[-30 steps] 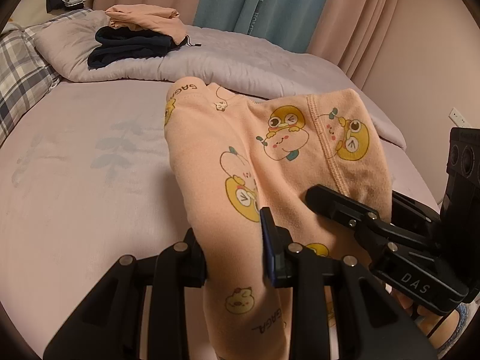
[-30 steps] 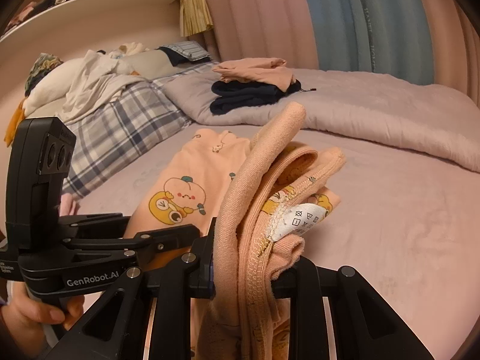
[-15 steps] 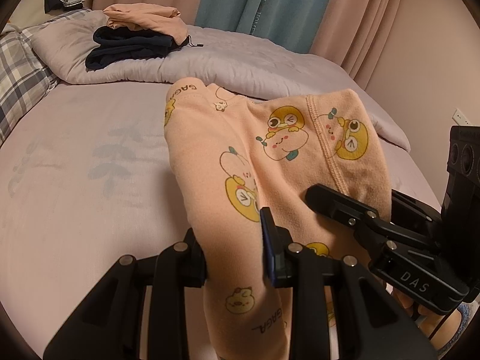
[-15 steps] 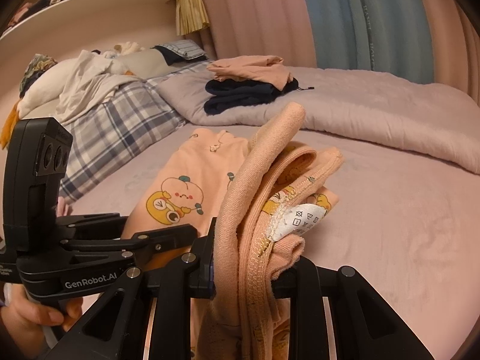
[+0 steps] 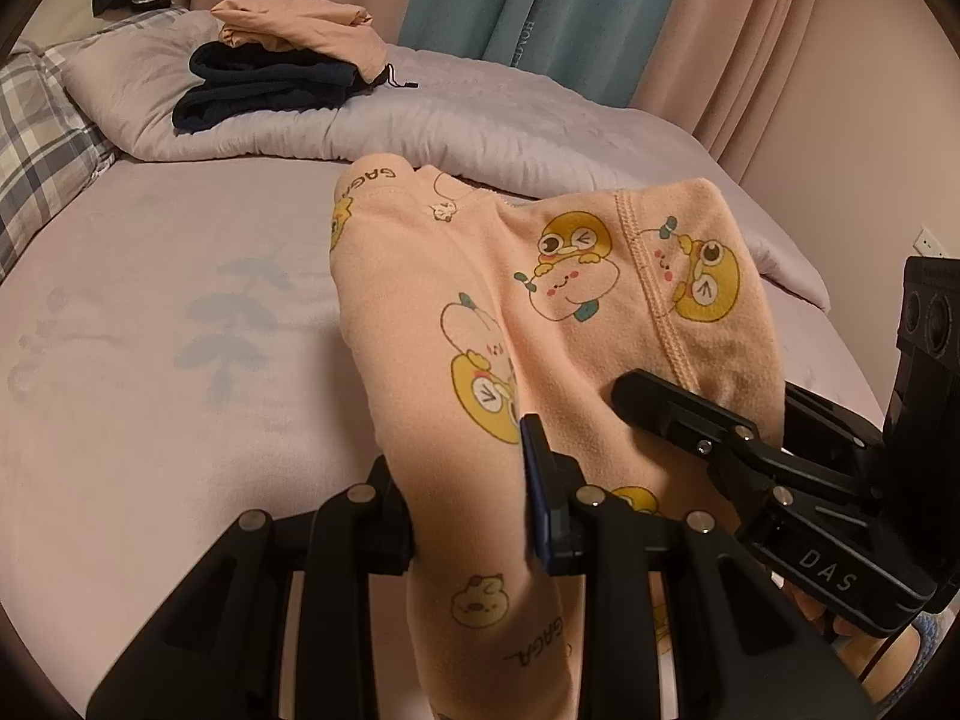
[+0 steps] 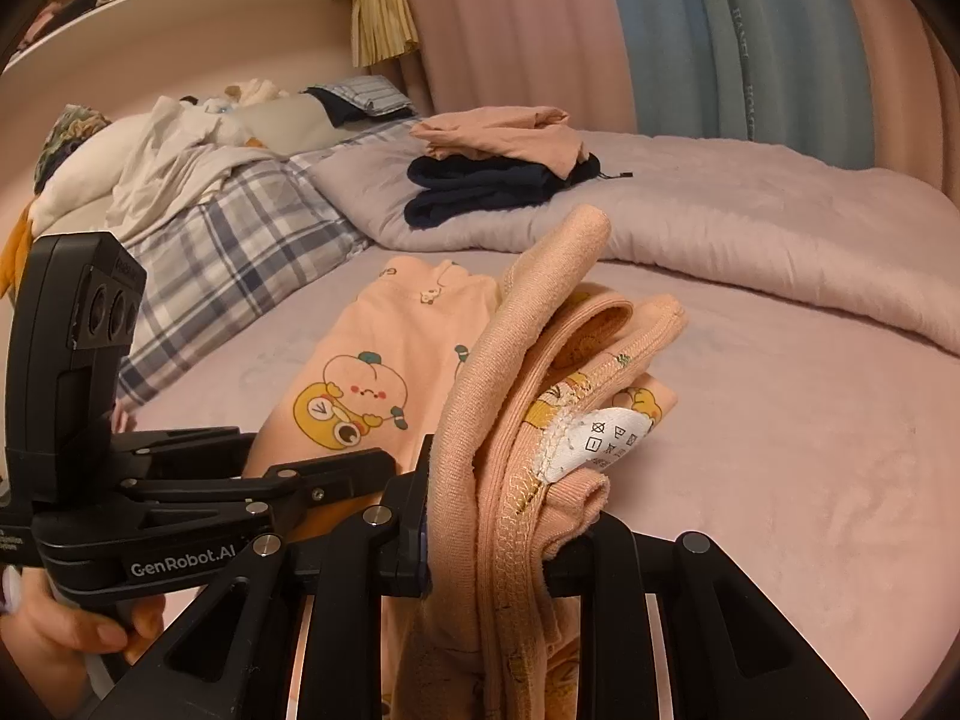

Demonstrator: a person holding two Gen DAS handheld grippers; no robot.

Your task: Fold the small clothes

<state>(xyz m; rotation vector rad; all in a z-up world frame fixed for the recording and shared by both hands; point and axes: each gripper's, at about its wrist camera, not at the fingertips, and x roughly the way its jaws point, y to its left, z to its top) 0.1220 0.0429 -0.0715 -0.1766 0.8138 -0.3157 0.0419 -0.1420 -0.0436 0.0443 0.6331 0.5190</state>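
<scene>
Small peach pants [image 5: 480,312] printed with yellow cartoon animals hang between both grippers above a pale pink bed. My left gripper [image 5: 468,510] is shut on a folded leg of the pants, its jaws pressing the cloth from both sides. In the right wrist view my right gripper [image 6: 492,516] is shut on the bunched waistband [image 6: 540,372], where a white care label [image 6: 600,438] sticks out. The far part of the pants [image 6: 384,360] lies on the sheet. Each gripper shows in the other's view, the right gripper [image 5: 750,444] close beside the left, and a hand [image 6: 66,630] holds the left one.
A folded stack, a peach garment [image 5: 294,30] on a dark navy one [image 5: 264,87], rests on the rolled lilac duvet [image 5: 480,126] at the back. A plaid blanket [image 6: 222,240] and loose white laundry [image 6: 150,162] lie at the left. Curtains [image 5: 528,0] and a wall close the far side.
The left wrist view has shifted: the folded stack and duvet sit further right in the frame. Both grips on the pants are unchanged, and the right gripper has stayed still.
</scene>
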